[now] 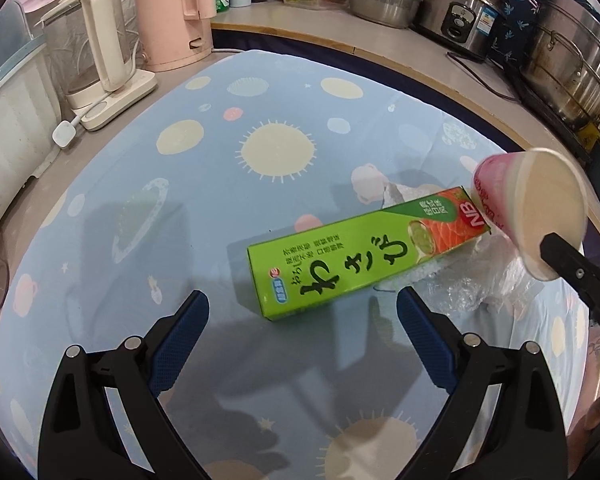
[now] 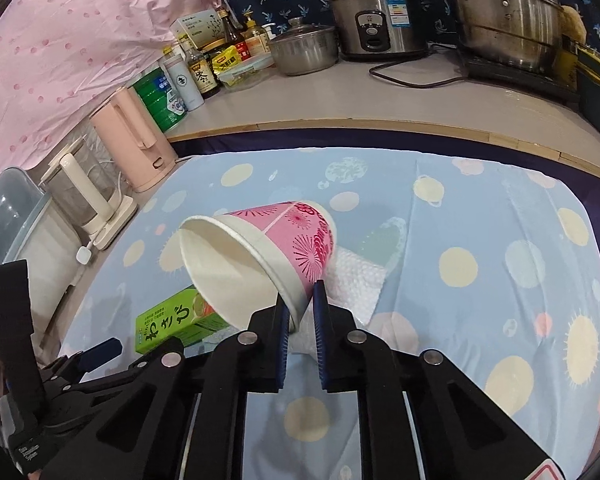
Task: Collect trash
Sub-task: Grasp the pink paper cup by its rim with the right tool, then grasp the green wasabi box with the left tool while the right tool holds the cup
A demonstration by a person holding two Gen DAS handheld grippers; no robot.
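Note:
A pink paper cup [image 2: 296, 236] with a white inside is tipped on its side and lifted off the table; my right gripper [image 2: 300, 300] is shut on its rim. The same cup [image 1: 540, 208] shows at the right of the left wrist view, pinched by a black finger. A green wasabi box [image 1: 364, 256] lies flat on the blue patterned cloth [image 1: 204, 184], and it shows again as the box [image 2: 172, 324] low on the left of the right wrist view. My left gripper [image 1: 302, 306] stands open just short of the box's near end. Crumpled clear plastic [image 1: 472, 280] lies by the box. White tissue [image 2: 356, 284] lies under the cup.
A glass kettle [image 1: 92, 60] and a pink thermos [image 1: 168, 12] stand at the table's left edge. On the counter behind are bottles [image 2: 198, 76], a lidded pot [image 2: 304, 48], a rice cooker [image 2: 376, 20] and a steel steamer [image 2: 508, 12]. A clear plastic bin [image 2: 4, 208] sits far left.

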